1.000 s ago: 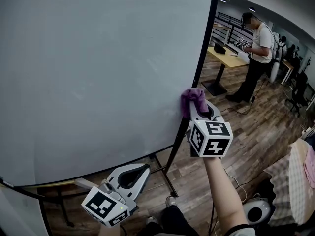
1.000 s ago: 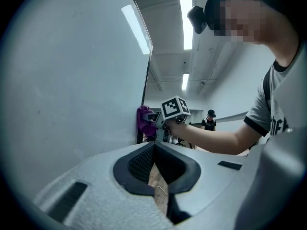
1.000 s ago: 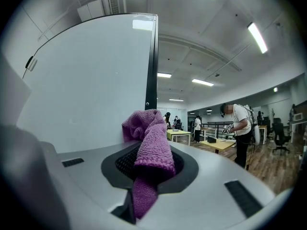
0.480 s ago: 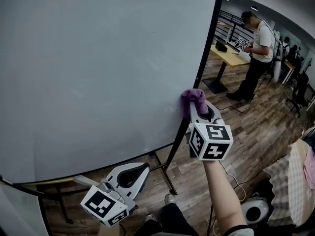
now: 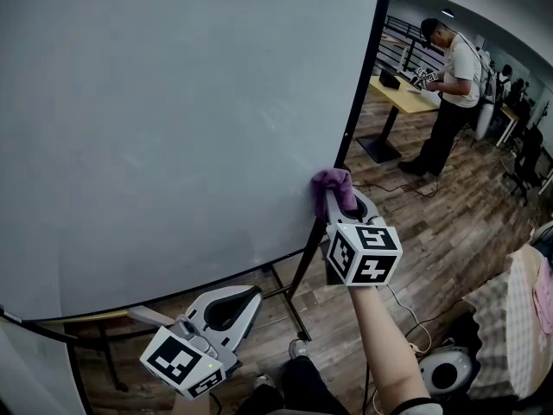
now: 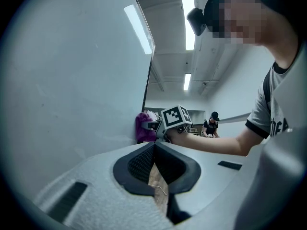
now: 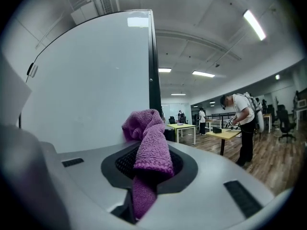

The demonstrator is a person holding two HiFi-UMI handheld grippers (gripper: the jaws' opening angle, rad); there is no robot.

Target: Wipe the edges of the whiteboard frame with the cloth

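Observation:
A large whiteboard (image 5: 173, 119) fills the left of the head view, with a thin black frame edge (image 5: 356, 111) down its right side. My right gripper (image 5: 335, 199) is shut on a purple cloth (image 5: 333, 185), and the cloth presses against that right frame edge low on the board. In the right gripper view the purple cloth (image 7: 147, 147) bunches between the jaws beside the black frame edge (image 7: 154, 75). My left gripper (image 5: 216, 314) hangs below the board's bottom edge, jaws shut with nothing in them; its view shows the cloth (image 6: 143, 127) ahead.
The board's black stand legs (image 5: 289, 305) run down under the board to a wooden floor. A person (image 5: 449, 93) stands at a yellow desk (image 5: 402, 98) to the back right. A checked cloth over furniture (image 5: 510, 309) lies at the right edge.
My right gripper and the cloth have slid a little down the right frame edge. The left gripper has hardly moved.

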